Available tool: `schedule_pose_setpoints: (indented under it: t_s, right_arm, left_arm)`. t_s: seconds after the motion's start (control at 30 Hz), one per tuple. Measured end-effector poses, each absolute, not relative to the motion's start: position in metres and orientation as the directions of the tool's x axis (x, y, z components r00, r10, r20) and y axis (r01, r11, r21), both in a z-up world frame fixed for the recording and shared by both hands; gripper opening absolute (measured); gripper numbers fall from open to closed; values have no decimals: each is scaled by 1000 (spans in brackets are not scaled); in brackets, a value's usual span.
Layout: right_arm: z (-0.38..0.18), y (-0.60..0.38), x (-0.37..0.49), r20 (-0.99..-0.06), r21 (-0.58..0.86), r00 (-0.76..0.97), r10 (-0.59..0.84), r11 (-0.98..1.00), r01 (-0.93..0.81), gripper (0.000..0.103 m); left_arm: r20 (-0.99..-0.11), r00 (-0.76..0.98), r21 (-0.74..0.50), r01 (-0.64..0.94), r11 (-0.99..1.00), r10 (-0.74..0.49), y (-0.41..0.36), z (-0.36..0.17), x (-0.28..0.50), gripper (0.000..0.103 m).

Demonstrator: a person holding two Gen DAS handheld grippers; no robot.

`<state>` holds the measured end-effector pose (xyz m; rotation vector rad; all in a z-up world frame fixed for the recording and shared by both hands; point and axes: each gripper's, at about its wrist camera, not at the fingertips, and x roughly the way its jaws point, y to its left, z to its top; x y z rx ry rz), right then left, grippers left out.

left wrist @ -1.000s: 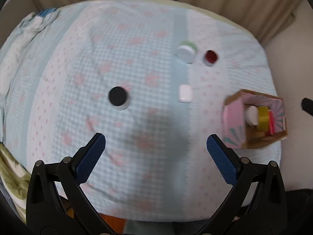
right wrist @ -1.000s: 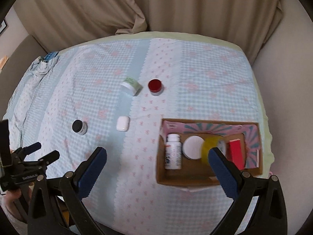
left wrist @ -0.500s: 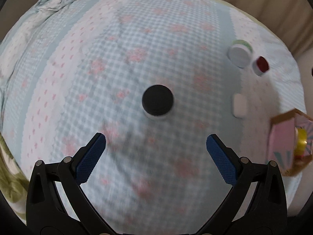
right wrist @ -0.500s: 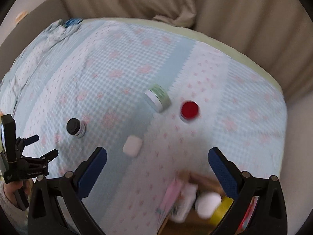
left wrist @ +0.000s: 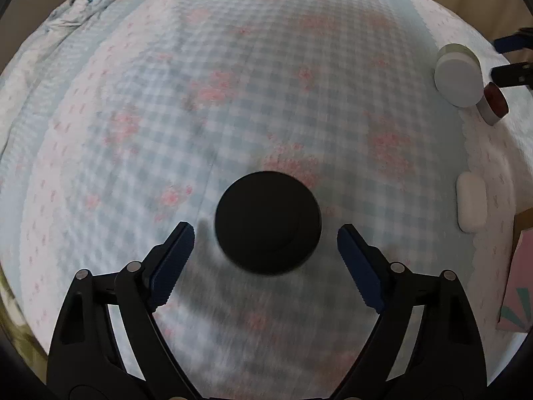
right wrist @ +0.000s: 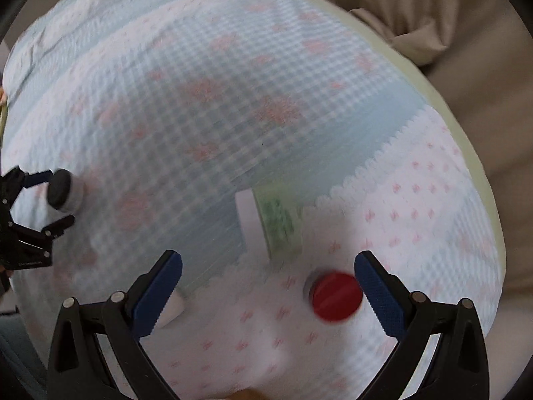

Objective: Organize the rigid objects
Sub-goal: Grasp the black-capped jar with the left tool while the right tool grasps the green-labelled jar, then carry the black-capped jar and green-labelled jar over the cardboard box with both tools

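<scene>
1. Cloth (left wrist: 233, 66): checked, pink-flowered, covering the whole work surface. Both views are blurred, so we treat fine detail as uncertain.

2. Left gripper (left wrist: 265, 235): released, jaws spread wide. Its blue pads (left wrist: 173, 260) flank item 3 on either side without touching it.

3. Black jar (left wrist: 268, 222): black lid up, standing on the cloth between the left jaws, somewhat forward of the pads. In the right wrist view we see the same jar (right wrist: 63, 190) at the far left, with the left gripper's fingers around it. We judge this the step in hand. To do it well we would go a little further forward and lower, so the pads meet the white body below the lid, centre the jar, then close evenly. A pinch on the lid rim alone could let it slip or tip on the soft cloth.

4. White case (left wrist: 470, 201): small, rounded, lying flat well right of the jar.

5. White-lidded jar (right wrist: 269, 226): on its side, green label showing, ahead of the right jaws.

6. Red jar (right wrist: 334, 297): red lid facing the camera, just beside the right gripper's right pad, near item 5.

7. Right gripper (right wrist: 268, 286): released, holding nothing, above items 5 and 6.

8. Box (left wrist: 519, 273): only a pink patterned edge shows, far right; we take it as the destination.
</scene>
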<state>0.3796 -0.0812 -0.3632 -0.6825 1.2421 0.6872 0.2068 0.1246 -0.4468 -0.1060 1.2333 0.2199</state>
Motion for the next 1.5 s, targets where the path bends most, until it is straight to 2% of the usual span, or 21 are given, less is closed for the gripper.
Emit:
schedule_pose_setpoints:
  t_s: [0.13,0.23,0.43,0.47,0.53,0.8,1.13,1.5]
  right_arm:
    - [-394,-70,395,-989,-94,143,45,560,-823,101]
    - [-414,-63,404,-995,-78,96,7,533,-842,91]
    - [-431,-53,407,-999,-47,42,-21,497,-866,54]
    - [-433,-52,407,-999,-47,37,-29,490,-871,46]
    - [-435,-50,404,-997,-75,57,-52,477,-876,40]
    - [-434,-41,396,-992,-122,90,-89,505,-855,40]
    - [-412,-45,402,-998,-60,63,-21,685,-726,40]
    - [-324,-65,361,-990,28,100,104,817,-575,40]
  left_arm:
    - [-943,319,17,-231,973,93,126,-452,213,84]
    - [-946,316,-3,-236,972,74,128,-456,216,74]
    - [-944,324,-10,-233,972,68,128,-457,216,54]
    - [-944,325,-19,-238,971,61,130,-457,216,53]
    - [-944,328,-40,-249,968,45,132,-456,215,53]
    - [-943,330,-40,-255,966,48,135,-453,217,53]
    - [-927,372,-34,-236,971,58,136,-426,219,53]
    - [-886,463,-70,-191,979,27,126,-349,209,53]
